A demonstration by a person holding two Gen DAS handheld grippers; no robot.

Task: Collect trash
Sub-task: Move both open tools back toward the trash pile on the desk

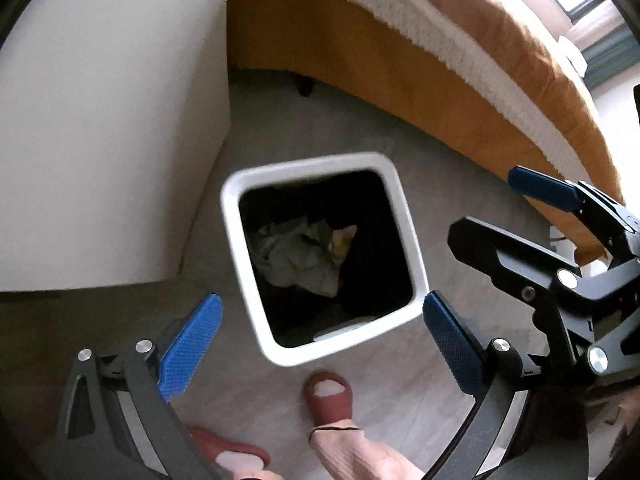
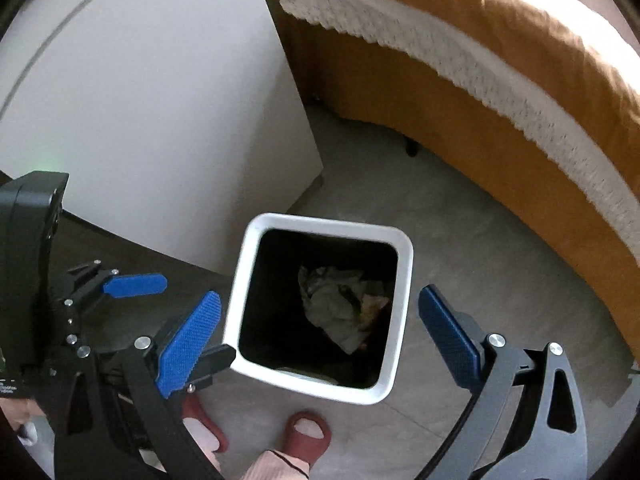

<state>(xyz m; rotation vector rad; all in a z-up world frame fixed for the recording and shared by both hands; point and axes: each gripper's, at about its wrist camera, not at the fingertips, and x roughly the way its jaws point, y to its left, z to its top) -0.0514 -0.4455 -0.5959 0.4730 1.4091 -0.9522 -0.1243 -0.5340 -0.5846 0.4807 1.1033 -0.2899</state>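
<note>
I hold both claws spread wide and empty – the left claw point(image 1: 322, 340) and the right claw point(image 2: 320, 334) hang above the white bin point(image 1: 394, 200). The crumpled paper point(image 1: 296, 260) lies straight ahead between the pads, deep inside. It looks light and soft – I'd pinch a raised fold.
</note>
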